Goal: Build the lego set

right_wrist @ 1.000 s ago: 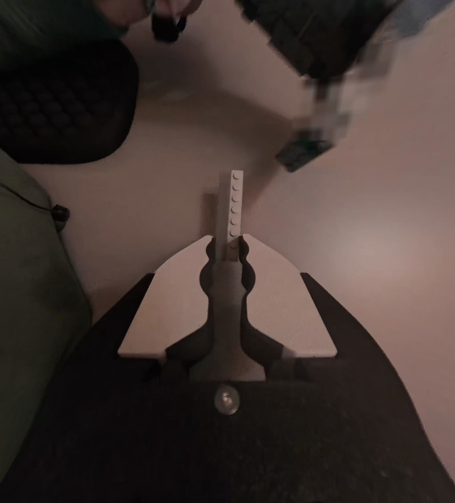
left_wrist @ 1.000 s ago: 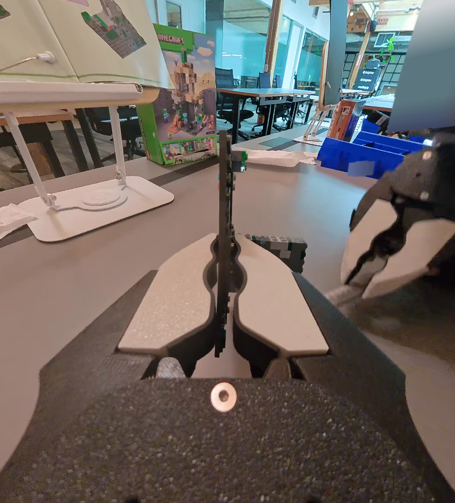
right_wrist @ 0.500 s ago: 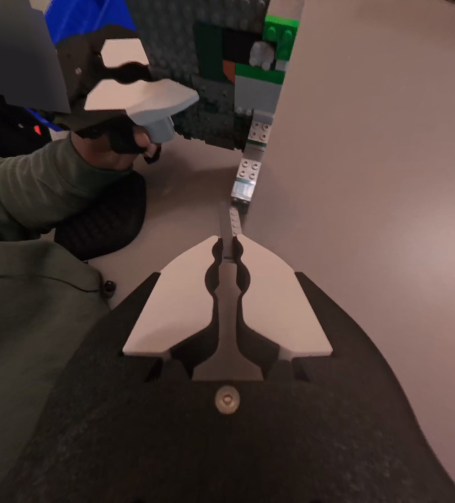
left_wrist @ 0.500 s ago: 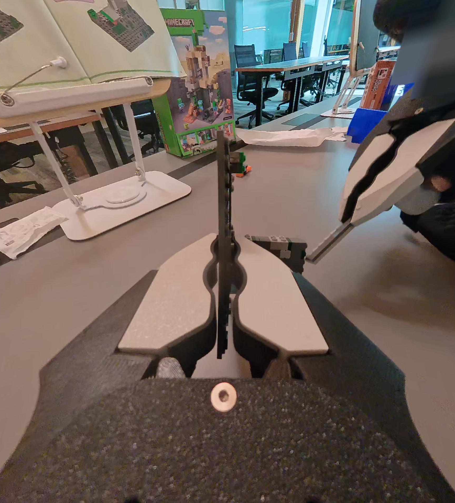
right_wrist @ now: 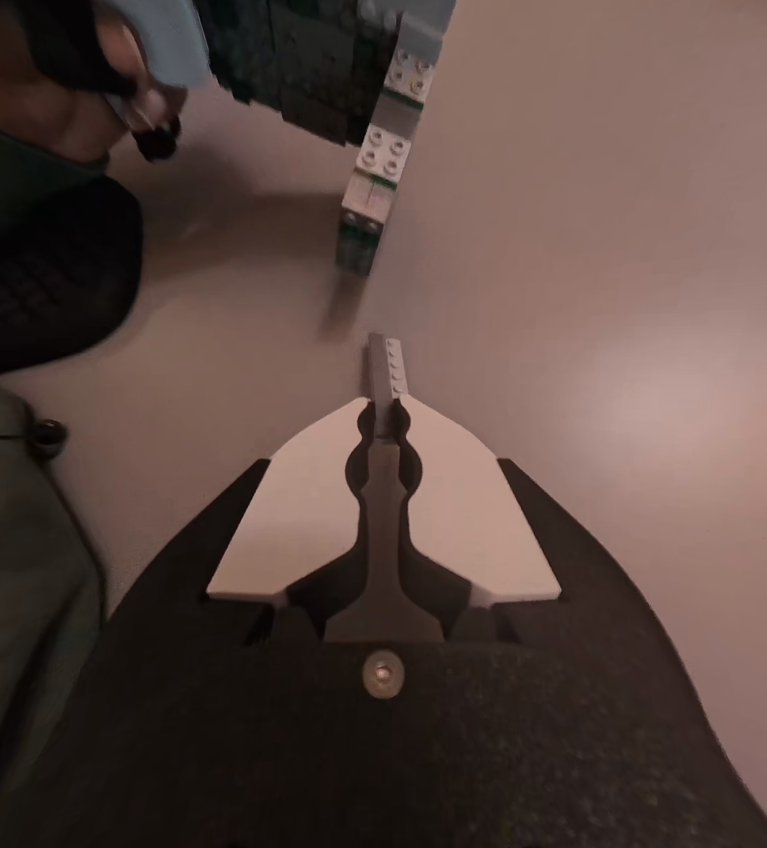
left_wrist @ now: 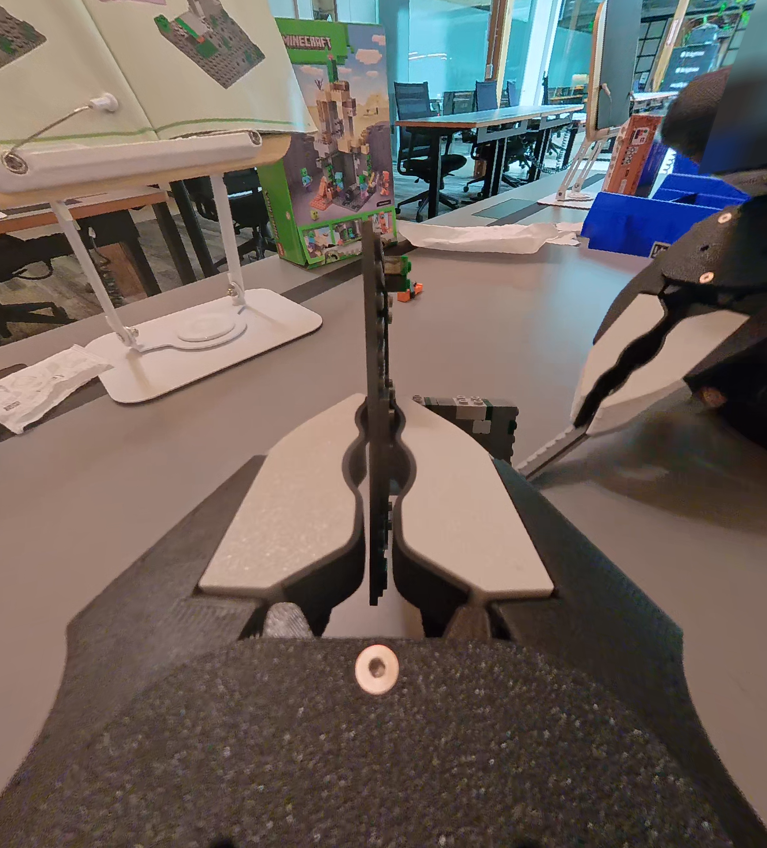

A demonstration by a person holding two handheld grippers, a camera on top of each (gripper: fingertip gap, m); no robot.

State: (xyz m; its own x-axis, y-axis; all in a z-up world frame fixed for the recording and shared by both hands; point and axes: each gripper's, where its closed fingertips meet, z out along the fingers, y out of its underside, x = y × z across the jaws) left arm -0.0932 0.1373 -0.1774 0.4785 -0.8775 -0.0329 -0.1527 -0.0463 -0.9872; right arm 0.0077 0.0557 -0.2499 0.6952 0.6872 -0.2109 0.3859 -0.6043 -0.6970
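Observation:
My left gripper (left_wrist: 379, 408) is shut on a dark grey baseplate (left_wrist: 376, 321), held upright and edge-on in the left wrist view. A block of grey, dark and green bricks (left_wrist: 471, 415) sticks out from the plate's right face. My right gripper (right_wrist: 384, 404) is shut on a long narrow light grey plate (right_wrist: 388, 371), studs facing right. Its tip points at the stepped column of light grey and green bricks (right_wrist: 372, 183) on the build. The baseplate (right_wrist: 299, 78) shows blurred at the top. In the left wrist view the right gripper (left_wrist: 583, 422) holds the plate (left_wrist: 551, 447) just right of the block.
An instruction booklet (left_wrist: 120, 59) rests on a white stand (left_wrist: 198, 339) at the back left, with the set's box (left_wrist: 340, 151) beside it. A small orange and green piece (left_wrist: 407, 289), white wrapping (left_wrist: 478, 236) and blue bins (left_wrist: 638, 215) lie farther back. A black textured pad (right_wrist: 28, 275) lies near a person's hand (right_wrist: 83, 114).
The right gripper has come down and closer to the build with the light grey plate. The brick column looks larger in the right wrist view. The left gripper still holds the baseplate.

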